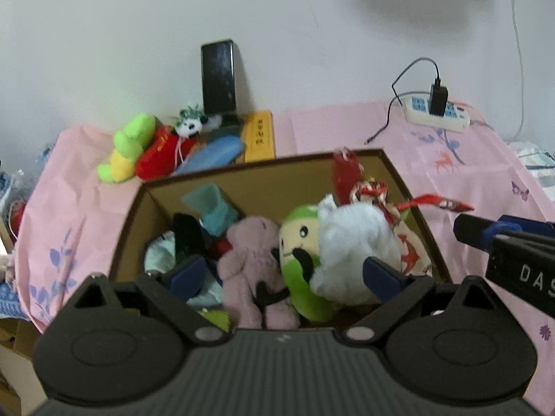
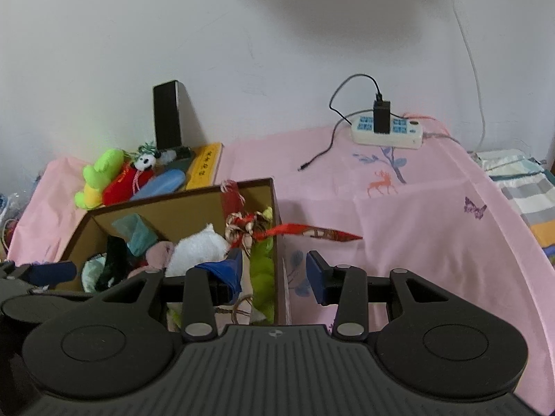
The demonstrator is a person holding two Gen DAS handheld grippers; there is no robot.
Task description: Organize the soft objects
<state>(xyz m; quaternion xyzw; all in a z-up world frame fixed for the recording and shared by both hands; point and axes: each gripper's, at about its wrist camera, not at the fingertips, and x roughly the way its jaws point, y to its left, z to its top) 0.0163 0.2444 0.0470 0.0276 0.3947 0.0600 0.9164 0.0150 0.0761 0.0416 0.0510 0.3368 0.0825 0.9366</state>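
Your left gripper (image 1: 284, 274), fingers spread and empty, hovers over the brown cardboard box (image 1: 277, 173); the loose plush pile (image 1: 138, 149) lies beyond, toward the bench's far-left corner.

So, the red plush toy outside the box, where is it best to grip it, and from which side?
Grip the red plush toy across its rounded lower body, coming from above and the front. It lies flat, wedged between the green plush and the blue item, so its sides are blocked.

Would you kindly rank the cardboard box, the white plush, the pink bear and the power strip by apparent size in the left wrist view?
1. cardboard box
2. white plush and pink bear: too alike to rank
3. power strip, though farther away
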